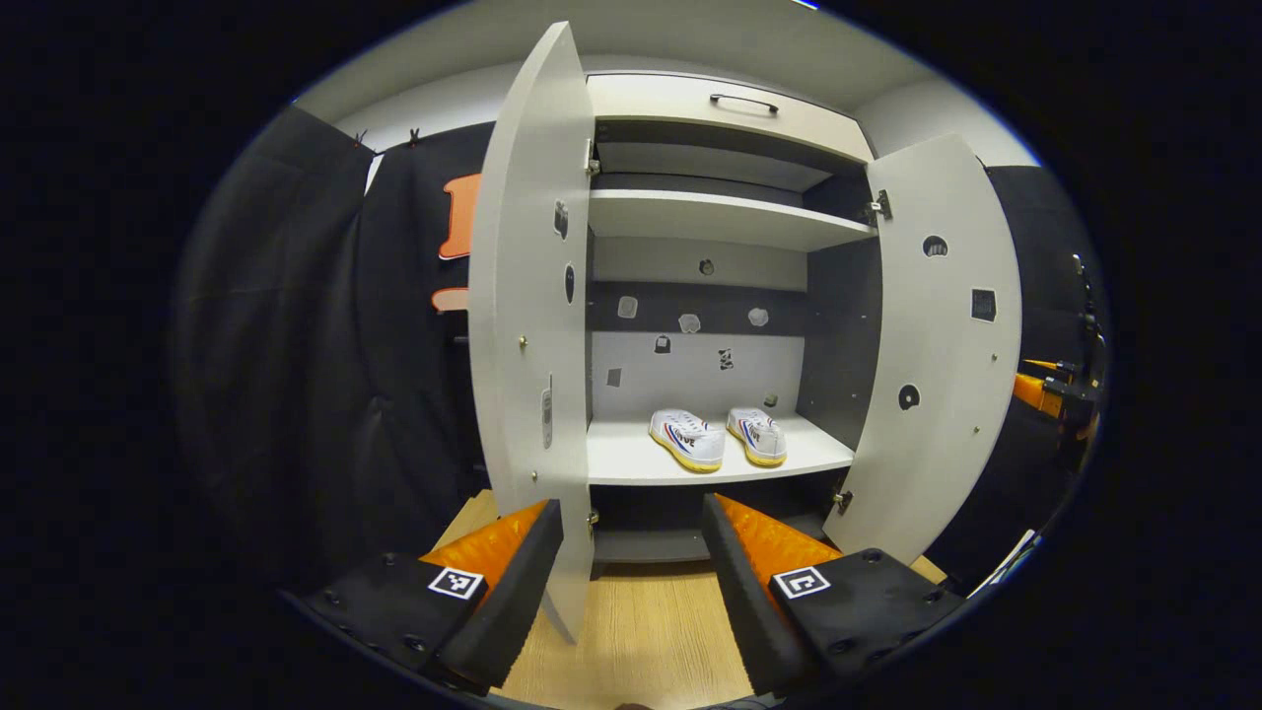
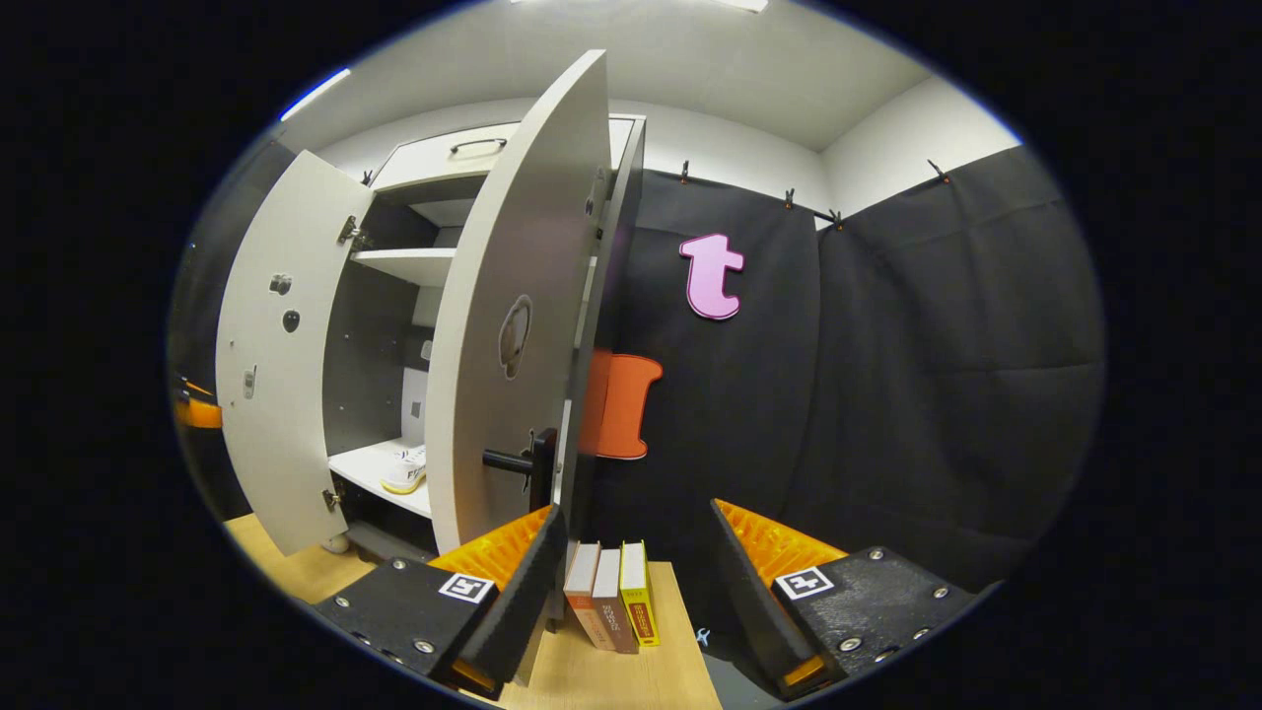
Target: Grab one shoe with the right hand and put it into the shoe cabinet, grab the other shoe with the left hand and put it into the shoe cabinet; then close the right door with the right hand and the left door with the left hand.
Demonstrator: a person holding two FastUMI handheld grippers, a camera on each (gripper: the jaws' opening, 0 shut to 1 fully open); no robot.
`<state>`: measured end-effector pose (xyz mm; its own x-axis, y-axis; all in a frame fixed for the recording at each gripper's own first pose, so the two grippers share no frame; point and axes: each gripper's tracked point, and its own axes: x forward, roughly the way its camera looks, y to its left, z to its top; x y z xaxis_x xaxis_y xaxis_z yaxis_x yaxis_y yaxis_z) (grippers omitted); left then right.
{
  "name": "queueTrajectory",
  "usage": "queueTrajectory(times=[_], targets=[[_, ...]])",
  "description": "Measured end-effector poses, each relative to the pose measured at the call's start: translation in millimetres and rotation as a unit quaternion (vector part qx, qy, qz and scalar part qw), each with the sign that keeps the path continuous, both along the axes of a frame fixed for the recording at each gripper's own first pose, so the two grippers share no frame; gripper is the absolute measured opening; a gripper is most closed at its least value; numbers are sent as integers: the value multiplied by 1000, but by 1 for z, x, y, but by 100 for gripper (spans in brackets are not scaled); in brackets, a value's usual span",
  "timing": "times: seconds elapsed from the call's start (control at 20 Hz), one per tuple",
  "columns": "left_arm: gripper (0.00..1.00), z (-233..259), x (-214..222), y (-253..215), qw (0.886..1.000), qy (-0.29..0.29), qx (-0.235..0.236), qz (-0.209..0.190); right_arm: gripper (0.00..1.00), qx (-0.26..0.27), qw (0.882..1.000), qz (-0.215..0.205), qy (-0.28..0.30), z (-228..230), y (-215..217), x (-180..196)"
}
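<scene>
I count two shoes (image 1: pixel 687 440) (image 1: pixel 757 435) on one shelf of one cabinet (image 1: pixel 710 219), with two doors (image 1: pixel 527 325) (image 1: pixel 946 335) open. Beside it I count three books (image 2: pixel 580 592) (image 2: pixel 613 600) (image 2: pixel 639 594) standing together.

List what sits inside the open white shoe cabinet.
Two white sneakers rest side by side on a shelf of the white shoe cabinet. The higher shelf looks bare from below; its top surface is hidden.

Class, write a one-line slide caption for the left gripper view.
Open left gripper faces the shoe cabinet, both doors open, two shoes on its shelf.
</scene>
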<state>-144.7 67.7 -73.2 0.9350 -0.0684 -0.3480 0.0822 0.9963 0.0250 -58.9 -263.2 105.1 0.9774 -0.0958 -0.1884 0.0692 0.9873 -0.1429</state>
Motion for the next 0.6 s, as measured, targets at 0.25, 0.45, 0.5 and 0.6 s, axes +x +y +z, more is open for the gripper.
queueTrajectory(times=[0.25, 0.45, 0.5, 0.6], targets=[[92, 14, -22, 29, 999, -14, 16, 26, 75, -1, 1000, 17, 15, -9, 11, -1], [92, 22, -31, 51, 999, -23, 19, 44, 70, 16, 999, 23, 19, -9, 20, -2], [91, 24, -31, 55, 999, -25, 15, 45, 69, 17, 999, 26, 19, -9, 22, -3], [91, 25, -34, 68, 998, -27, 11, 52, 77, 18, 999, 35, 20, -9, 30, -4]])
